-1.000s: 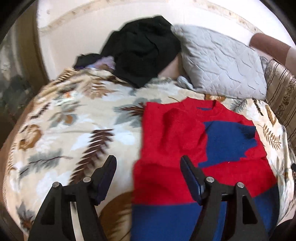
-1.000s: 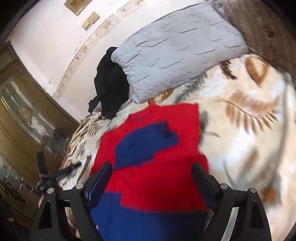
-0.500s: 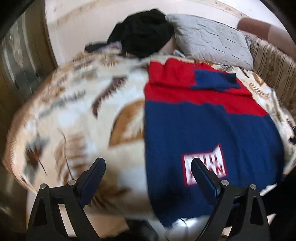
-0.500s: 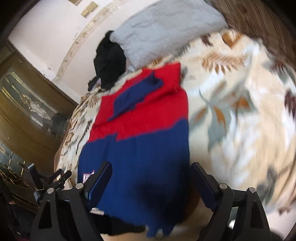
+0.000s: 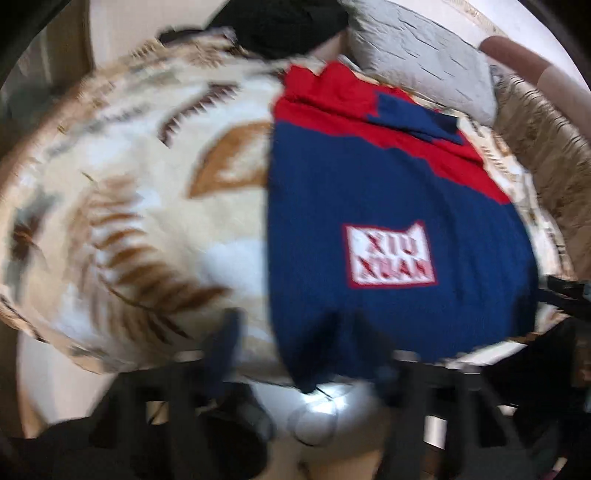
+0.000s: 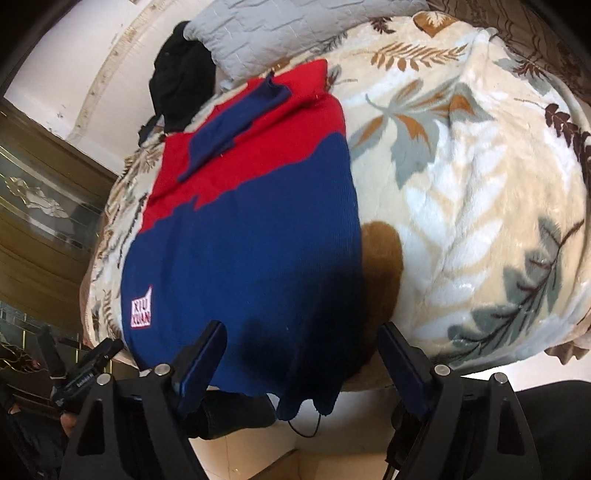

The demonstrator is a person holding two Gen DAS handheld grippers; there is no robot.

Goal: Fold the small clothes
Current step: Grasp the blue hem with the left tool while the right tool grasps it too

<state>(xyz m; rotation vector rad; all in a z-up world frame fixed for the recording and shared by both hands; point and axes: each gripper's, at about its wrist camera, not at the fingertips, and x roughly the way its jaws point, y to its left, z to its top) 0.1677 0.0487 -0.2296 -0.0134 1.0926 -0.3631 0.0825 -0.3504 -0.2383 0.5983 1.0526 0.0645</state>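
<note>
Sweater (image 6: 240,258): flat on bed (image 6: 461,221), hem over near edge.
Left claw (image 5: 295,354): blurred, closing astride hem corner.
Right claw (image 6: 299,354): apart, sharp.
Left view only: patch legible.

Open blanket (image 6: 461,206) lies clear to the right of the sweater (image 6: 251,258); the grey pillow (image 6: 280,29) and black clothes (image 6: 181,70) block the far edge.
</note>
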